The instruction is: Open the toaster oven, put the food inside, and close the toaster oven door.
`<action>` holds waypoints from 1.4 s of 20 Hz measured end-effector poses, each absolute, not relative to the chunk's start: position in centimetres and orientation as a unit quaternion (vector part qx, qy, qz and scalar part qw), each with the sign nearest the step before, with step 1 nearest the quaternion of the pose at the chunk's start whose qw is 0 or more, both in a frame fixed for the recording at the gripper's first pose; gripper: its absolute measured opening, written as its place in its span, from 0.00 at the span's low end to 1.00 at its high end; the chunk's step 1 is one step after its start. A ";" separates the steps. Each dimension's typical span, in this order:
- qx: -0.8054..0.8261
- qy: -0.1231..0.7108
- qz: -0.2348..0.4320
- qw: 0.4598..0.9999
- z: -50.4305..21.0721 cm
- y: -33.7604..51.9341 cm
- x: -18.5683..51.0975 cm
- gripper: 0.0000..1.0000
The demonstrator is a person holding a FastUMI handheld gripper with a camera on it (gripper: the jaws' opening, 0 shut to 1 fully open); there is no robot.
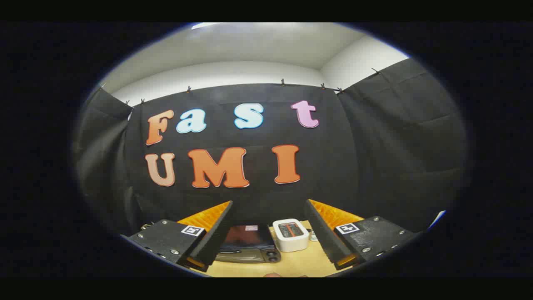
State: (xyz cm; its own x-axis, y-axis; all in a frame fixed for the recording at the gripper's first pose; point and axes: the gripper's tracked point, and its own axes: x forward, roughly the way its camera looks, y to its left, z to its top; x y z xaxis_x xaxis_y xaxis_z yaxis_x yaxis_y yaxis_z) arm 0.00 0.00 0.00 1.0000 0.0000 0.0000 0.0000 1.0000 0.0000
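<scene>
the gripper (268, 233) is hanging released, fingers spread wide above the worktop (300, 262), framing the closed toaster oven (249, 243) and a white toaster (291, 234) beside it.

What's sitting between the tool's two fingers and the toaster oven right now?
Nothing but bare wooden table. In the gripper view the open tool looks down at the toaster oven, door shut, with a white toaster beside it.
</scene>
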 end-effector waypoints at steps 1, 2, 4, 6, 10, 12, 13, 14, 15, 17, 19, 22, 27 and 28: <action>-0.005 -0.003 0.004 1.000 0.4 0.5 -0.1 0.99; -0.012 -0.005 0.004 1.000 0.6 0.6 -0.3 0.99; -0.020 -0.008 0.010 1.000 1.1 1.5 -0.5 0.99; -0.022 -0.011 0.023 0.999 1.6 2.6 -0.7 0.99; -0.036 -0.017 0.035 0.999 1.9 3.7 -0.1 0.99; -0.044 -0.014 0.030 0.998 1.5 3.2 0.2 0.99; -0.046 -0.011 0.029 0.998 1.4 3.1 0.3 0.99; -0.046 -0.009 0.029 0.998 1.3 3.1 0.5 0.99; -0.046 -0.008 0.030 0.998 1.3 3.2 0.7 0.99; -0.043 -0.010 0.035 0.998 1.4 3.7 1.3 0.99; -0.037 -0.009 0.045 0.998 1.2 4.7 1.8 0.99; -0.036 -0.003 0.058 0.998 0.3 6.1 2.8 0.99; -0.042 0.029 0.073 0.996 -3.6 8.4 4.8 0.99; -0.041 0.042 0.076 0.995 -4.9 8.8 5.1 0.99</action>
